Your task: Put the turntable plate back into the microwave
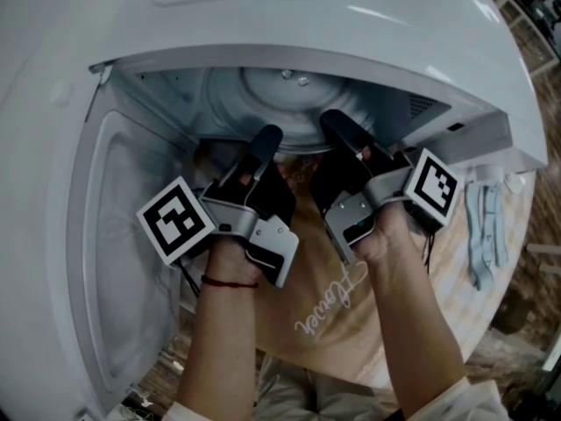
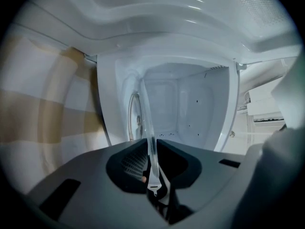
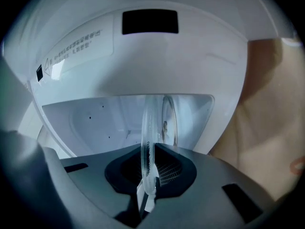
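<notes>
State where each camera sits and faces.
Head view: on the head, looking down at the open white microwave; forearms, left tongs, right tongs show.
Left gripper view: on the left tongs, facing into the cavity; its jaws clamp the clear round glass turntable plate.
Right gripper view: on the right tongs, facing likewise; its jaws clamp that plate.
Shared: both gripper views show plate and cavity.

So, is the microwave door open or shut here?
Open. The microwave door is swung out to the left in the head view, and the white cavity is exposed, with the glass turntable plate at its mouth.
</notes>
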The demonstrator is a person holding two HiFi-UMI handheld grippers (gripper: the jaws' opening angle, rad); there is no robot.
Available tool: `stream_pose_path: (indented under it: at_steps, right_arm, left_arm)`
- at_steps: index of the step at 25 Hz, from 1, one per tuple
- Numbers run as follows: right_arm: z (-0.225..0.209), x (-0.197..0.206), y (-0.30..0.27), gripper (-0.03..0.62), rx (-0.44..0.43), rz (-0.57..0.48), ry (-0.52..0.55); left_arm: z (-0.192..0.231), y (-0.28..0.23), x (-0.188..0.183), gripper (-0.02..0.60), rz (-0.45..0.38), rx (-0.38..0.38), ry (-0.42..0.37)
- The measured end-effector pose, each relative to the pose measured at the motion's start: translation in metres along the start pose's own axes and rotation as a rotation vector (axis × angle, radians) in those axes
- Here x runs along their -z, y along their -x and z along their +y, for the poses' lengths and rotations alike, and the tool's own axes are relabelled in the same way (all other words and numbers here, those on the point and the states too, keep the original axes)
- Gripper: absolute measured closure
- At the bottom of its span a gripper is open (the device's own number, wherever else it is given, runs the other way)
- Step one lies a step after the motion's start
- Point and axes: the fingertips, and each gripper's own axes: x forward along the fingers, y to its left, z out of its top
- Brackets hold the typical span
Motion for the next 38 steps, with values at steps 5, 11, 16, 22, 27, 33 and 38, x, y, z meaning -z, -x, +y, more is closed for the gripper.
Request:
stream_pose_path:
  at_steps: [5, 11, 16, 22, 27, 33, 38]
  right_arm:
    - [0.0, 0.0, 0.0, 0.546, -0.003, 0.003, 0.002]
    - [0.004, -0.001, 0.0, 0.54, -0.027, -0.004, 0.027]
    - [0.004, 0.012, 0.014, 0.501, -0.039, 0.052, 0.046]
    - [0.025, 0.038, 0.05, 0.491, 0.056, 0.198, 0.538]
    - [0.039, 0.053, 0.059, 0.491, 0.293, 0.449, 1.811]
    - [0.025, 0.063, 0.043, 0.492, 0.382, 0.612, 2.707]
    - [0.023, 0.07, 0.033, 0.499, 0.376, 0.668, 2.797]
  left_arm:
    - [-0.003, -0.001, -0.001, 0.531, -0.027, 0.04, 0.072]
    - [-0.008, -0.002, -0.002, 0.526, -0.052, 0.077, 0.103]
    - [0.0, 0.002, -0.001, 0.529, -0.065, 0.073, 0.138]
    - [-0.001, 0.001, -0.002, 0.529, -0.067, 0.071, 0.14]
    - [-0.002, 0.002, 0.0, 0.529, -0.068, 0.059, 0.141]
    - [-0.004, 0.003, 0.0, 0.529, -0.071, 0.055, 0.133]
    - [-0.003, 0.003, 0.002, 0.529, -0.075, 0.049, 0.14]
